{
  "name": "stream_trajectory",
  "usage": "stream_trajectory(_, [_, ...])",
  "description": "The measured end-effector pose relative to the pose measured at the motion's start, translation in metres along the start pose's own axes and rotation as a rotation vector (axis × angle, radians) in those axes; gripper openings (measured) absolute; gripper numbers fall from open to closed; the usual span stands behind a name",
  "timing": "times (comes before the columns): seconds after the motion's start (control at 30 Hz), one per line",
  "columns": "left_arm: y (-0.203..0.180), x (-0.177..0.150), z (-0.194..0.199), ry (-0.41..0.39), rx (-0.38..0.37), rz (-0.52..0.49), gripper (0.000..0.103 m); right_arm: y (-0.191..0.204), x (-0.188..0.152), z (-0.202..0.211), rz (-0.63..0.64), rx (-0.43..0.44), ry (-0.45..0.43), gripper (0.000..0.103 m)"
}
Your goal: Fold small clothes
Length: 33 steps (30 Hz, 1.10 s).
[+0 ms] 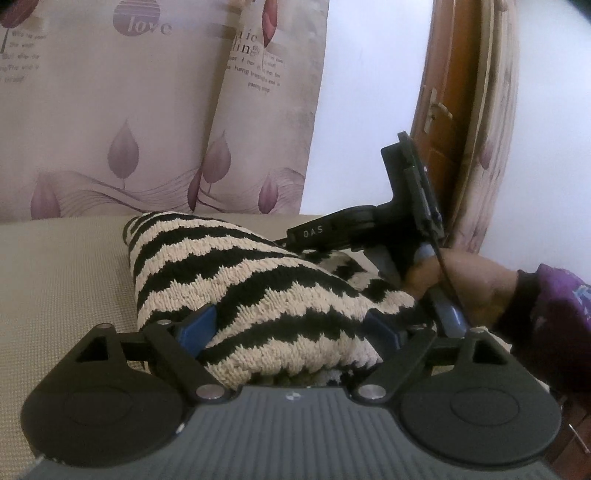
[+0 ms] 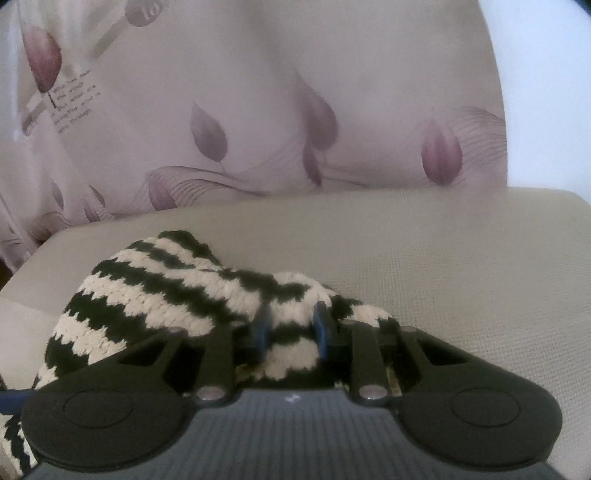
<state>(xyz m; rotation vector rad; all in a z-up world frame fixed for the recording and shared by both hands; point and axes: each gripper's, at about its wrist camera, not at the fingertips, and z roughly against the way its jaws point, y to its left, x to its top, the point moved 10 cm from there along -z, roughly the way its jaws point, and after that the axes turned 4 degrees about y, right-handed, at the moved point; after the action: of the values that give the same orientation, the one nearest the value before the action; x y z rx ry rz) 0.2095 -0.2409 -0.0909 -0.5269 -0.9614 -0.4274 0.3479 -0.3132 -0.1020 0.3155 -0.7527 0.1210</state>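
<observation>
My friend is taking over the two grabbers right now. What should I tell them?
Left gripper: jaws wide, the bunched striped knit sits between its blue pads; whether they press it I cannot tell.
Right gripper: pinched narrow on a fold of the same knit, held by a hand.
The knit lies in a heap on the beige cushion, in front of the flowered curtain.
Done: both ends gathered.
Left: lay it flat, fold it neatly.

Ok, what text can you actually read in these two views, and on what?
"love": on the curtain, inside a purple print.
"DAS": on the right claw, on its black body.
Small printed lines on the curtain, in both views: too blurred to read reliably.
Striped knit: no text.
</observation>
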Motion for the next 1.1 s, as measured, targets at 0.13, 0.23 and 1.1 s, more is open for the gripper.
stream_trajectory(0.13, [-0.001,0.004,-0.001,0.021,0.012,-0.001,0.089,-0.002,0.002,0.002,-0.013,0.008,0.0,0.025])
stream_trajectory(0.23, [-0.003,0.005,-0.002,0.036,0.028,-0.011,0.094,0.003,0.004,0.028,-0.058,0.012,-0.076,0.027])
stream_trajectory(1.1, [-0.014,0.001,-0.011,0.102,0.151,-0.099,0.099,0.028,-0.103,0.101,-0.002,-0.067,-0.138,0.038])
